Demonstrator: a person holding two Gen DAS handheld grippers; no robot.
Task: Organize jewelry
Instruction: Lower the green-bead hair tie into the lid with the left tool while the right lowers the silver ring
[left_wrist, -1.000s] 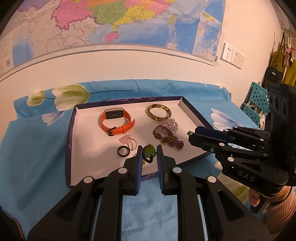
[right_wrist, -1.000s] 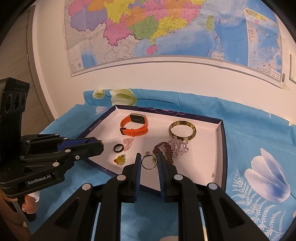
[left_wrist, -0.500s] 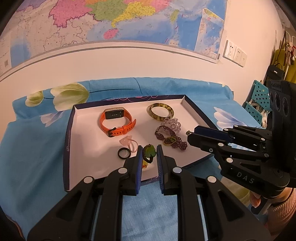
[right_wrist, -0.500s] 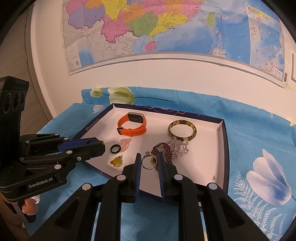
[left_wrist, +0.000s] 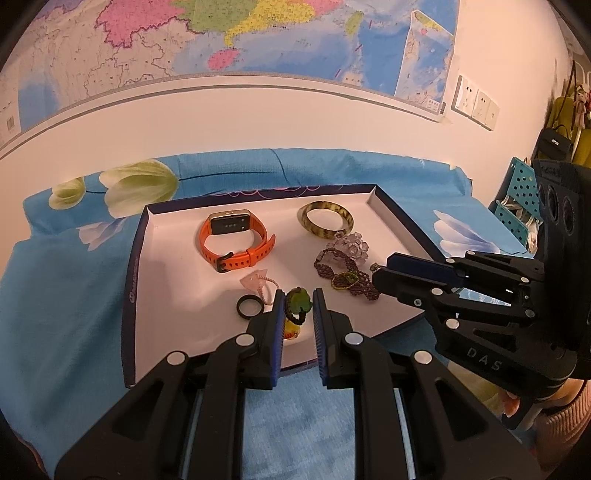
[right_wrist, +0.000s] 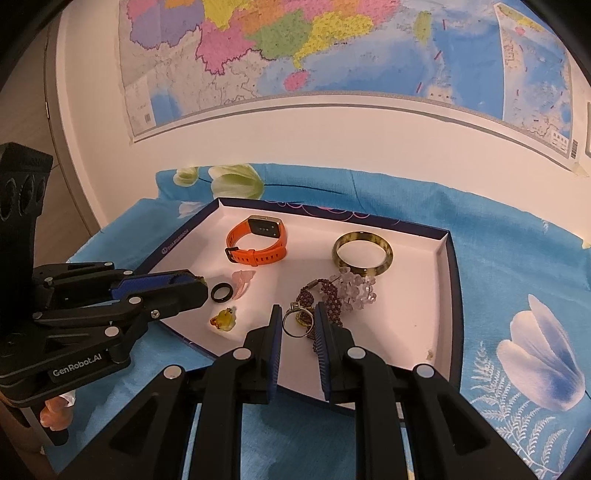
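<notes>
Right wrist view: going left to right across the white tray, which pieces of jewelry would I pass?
Black ring → pink charm → orange watch → metal ring between the right gripper fingers → clear bead cluster → mottled bangle. The amber piece and purple bracelet overlap others in this order, so I left them out.

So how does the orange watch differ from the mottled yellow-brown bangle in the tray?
The orange strap watch is a buckled band with a rectangular dark screen, while the mottled yellow-brown bangle is one plain rigid ring with no face or clasp. The watch stands on its edge, its screen facing sideways; the bangle lies flat. The watch stands apart from other pieces; the bangle sits right against the clear bead cluster. Both rest on the far part of the white tray.
</notes>
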